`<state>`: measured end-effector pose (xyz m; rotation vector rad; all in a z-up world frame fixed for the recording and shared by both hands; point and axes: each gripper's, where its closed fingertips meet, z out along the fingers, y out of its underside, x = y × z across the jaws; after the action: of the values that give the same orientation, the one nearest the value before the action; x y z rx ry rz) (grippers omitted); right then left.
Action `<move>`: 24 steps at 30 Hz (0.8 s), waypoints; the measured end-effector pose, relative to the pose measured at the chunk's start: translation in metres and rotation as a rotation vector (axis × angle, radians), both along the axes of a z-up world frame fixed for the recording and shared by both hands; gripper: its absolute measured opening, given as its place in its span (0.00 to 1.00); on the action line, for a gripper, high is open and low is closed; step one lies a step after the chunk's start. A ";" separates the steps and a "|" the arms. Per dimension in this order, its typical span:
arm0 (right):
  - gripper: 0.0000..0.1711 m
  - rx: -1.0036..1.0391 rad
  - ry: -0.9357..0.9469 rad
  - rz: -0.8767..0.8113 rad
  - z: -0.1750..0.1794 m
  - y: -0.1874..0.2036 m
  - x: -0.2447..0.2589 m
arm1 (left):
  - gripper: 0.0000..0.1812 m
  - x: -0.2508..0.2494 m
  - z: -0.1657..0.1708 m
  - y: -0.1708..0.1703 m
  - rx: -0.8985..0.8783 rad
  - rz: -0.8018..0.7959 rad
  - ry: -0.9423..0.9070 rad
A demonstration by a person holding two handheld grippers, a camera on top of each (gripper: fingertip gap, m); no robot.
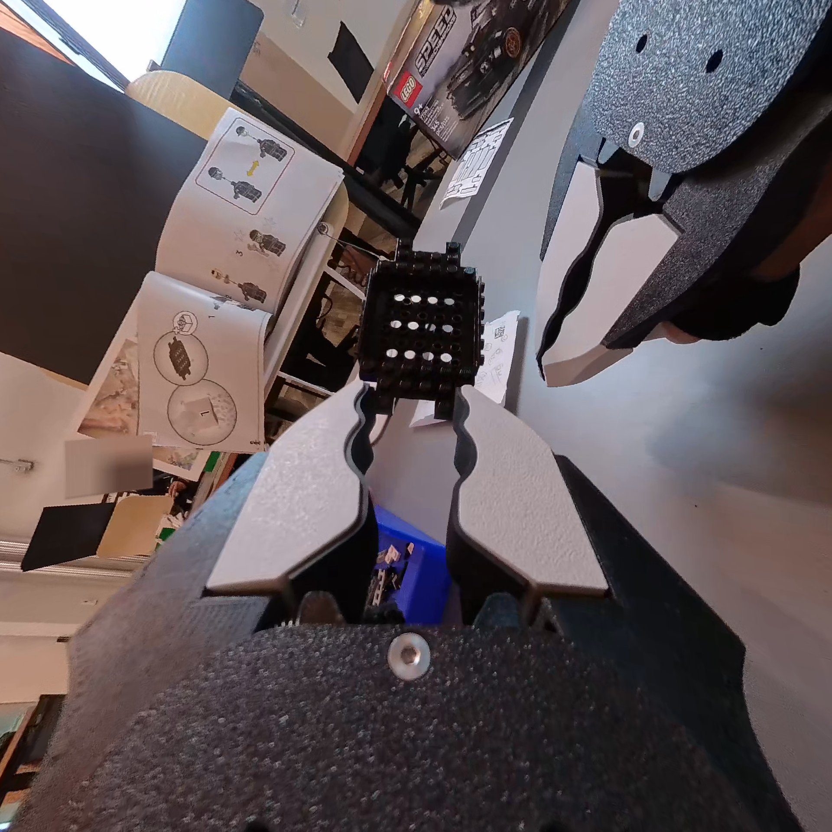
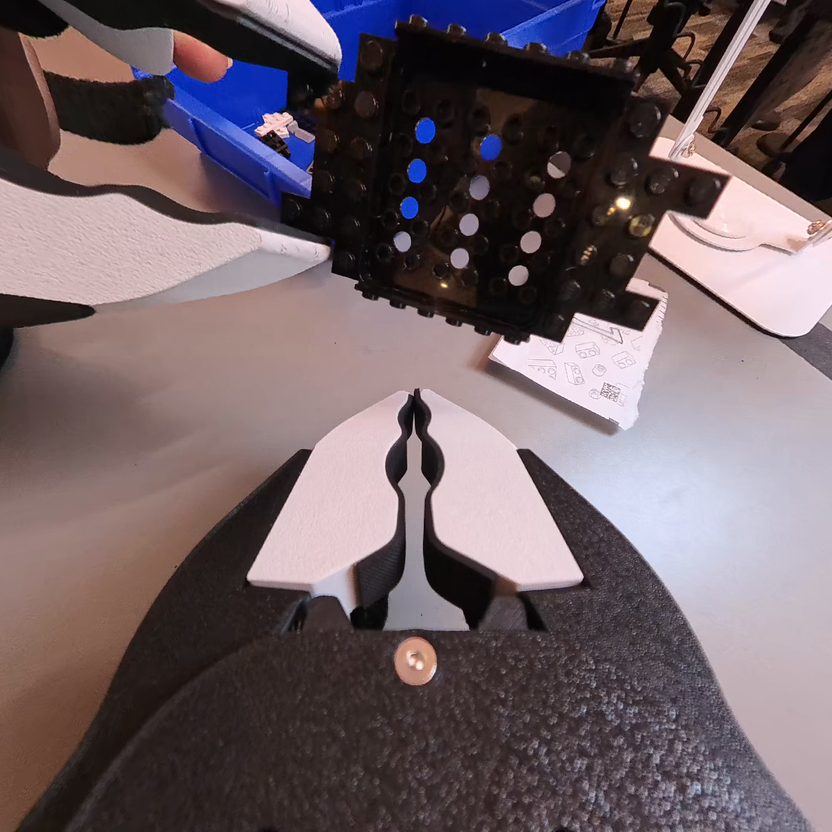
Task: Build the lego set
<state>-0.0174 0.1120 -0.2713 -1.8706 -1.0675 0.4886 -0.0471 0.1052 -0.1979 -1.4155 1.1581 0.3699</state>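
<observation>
holding the black chassis plate [image 1: 421, 328] aloft above the bench [image 2: 225, 382], left gripper [image 1: 412, 405] pinches its end. right gripper [image 2: 416, 396], pressed together and empty, sits just below it. early build; next likely fetching a brick from the blue bin [image 2: 234, 121] behind the plate.

Even, bright indoor light, both views. Left wrist view: blown-out window [image 1: 112, 27] at top left, likely main light source. Strong fisheye bending at the edges; the view is rolled sideways. Soft shadows on the grey desk [image 2: 225, 405], one under the black lego plate [image 2: 486, 189]. Small glare spots on the plate's glossy studs, and light shows through its holes. Near gripper bodies are slightly soft; mid-distance is sharp. Background room is mildly blurred. No motion blur.
</observation>
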 end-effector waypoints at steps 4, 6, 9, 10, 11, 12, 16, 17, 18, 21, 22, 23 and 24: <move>0.00 0.001 0.000 0.002 0.000 0.000 0.000 | 0.19 0.000 -0.001 0.000 -0.017 -0.003 -0.013; 0.00 0.008 0.006 0.007 0.002 0.000 0.000 | 0.19 -0.001 -0.002 0.001 -0.076 -0.017 -0.082; 0.00 0.040 0.038 0.022 0.011 0.000 0.000 | 0.19 -0.010 0.002 0.006 -0.252 -0.047 -0.324; 0.00 0.054 0.052 0.023 0.014 0.000 0.001 | 0.19 -0.017 0.007 0.010 -0.309 -0.052 -0.427; 0.00 0.065 0.062 0.025 0.018 0.001 0.002 | 0.19 -0.026 0.013 0.015 -0.350 -0.047 -0.530; 0.00 0.072 0.069 0.027 0.020 0.001 0.003 | 0.19 -0.040 0.020 0.022 -0.371 -0.028 -0.620; 0.06 0.070 0.084 0.020 0.024 0.004 0.005 | 0.19 -0.111 0.024 0.056 -0.358 0.179 -0.805; 0.06 0.071 0.086 0.019 0.024 0.004 0.006 | 0.19 -0.128 0.018 0.063 -0.353 0.242 -0.810; 0.07 0.074 0.088 0.019 0.025 0.004 0.006 | 0.19 -0.143 0.011 0.070 -0.358 0.305 -0.803; 0.07 0.084 0.083 0.016 0.025 0.004 0.006 | 0.18 -0.177 -0.017 0.084 -0.381 0.479 -0.717; 0.07 0.084 0.080 0.015 0.025 0.005 0.006 | 0.19 -0.182 -0.027 0.086 -0.408 0.510 -0.686; 0.07 0.081 0.078 0.014 0.024 0.005 0.007 | 0.24 -0.181 -0.031 0.088 -0.417 0.506 -0.686; 0.07 0.080 0.075 0.013 0.023 0.005 0.007 | 0.24 -0.179 -0.034 0.088 -0.431 0.497 -0.688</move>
<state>-0.0105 0.1171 -0.2480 -1.7632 -1.0347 0.5127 -0.2258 0.1927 -0.2315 -1.9990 0.3176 -0.0510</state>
